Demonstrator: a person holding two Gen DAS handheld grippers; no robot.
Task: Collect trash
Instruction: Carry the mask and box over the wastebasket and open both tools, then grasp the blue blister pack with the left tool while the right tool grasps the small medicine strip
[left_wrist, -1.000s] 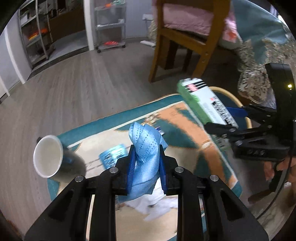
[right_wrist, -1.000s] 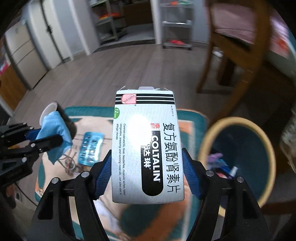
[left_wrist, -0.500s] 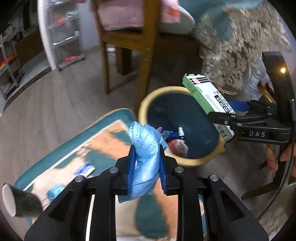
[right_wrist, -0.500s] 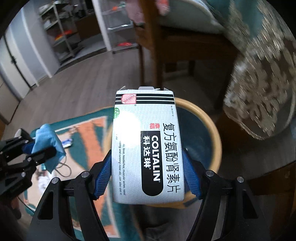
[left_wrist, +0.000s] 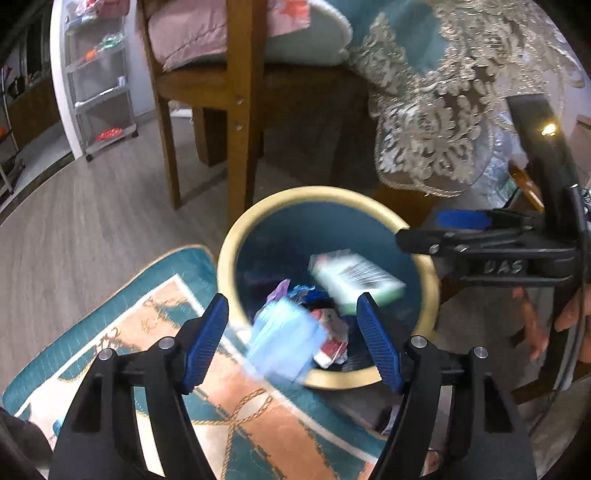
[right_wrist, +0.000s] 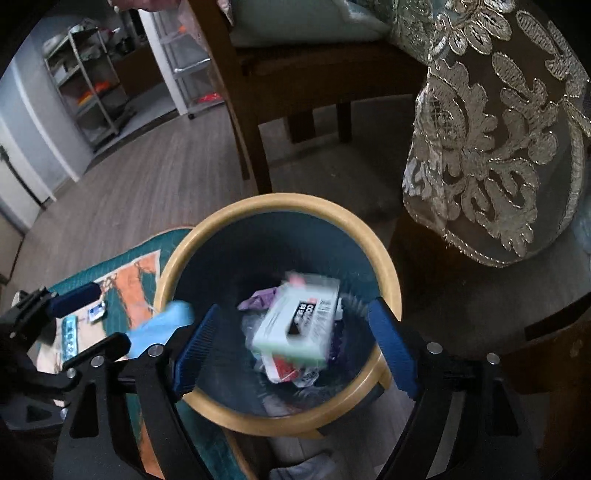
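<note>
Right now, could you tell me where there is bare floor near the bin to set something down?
Bare wood floor lies left of the bin, between the rug and the chair legs. A darker bare patch lies behind the bin, under the chair. The bin's bottom is crowded with trash, including the medicine box. The left gripper and right gripper are open above it.

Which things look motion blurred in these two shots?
Left wrist view: the blue face mask and the green medicine box smear over the bin. Right wrist view: box and mask smear too; chair legs stay sharp.
</note>
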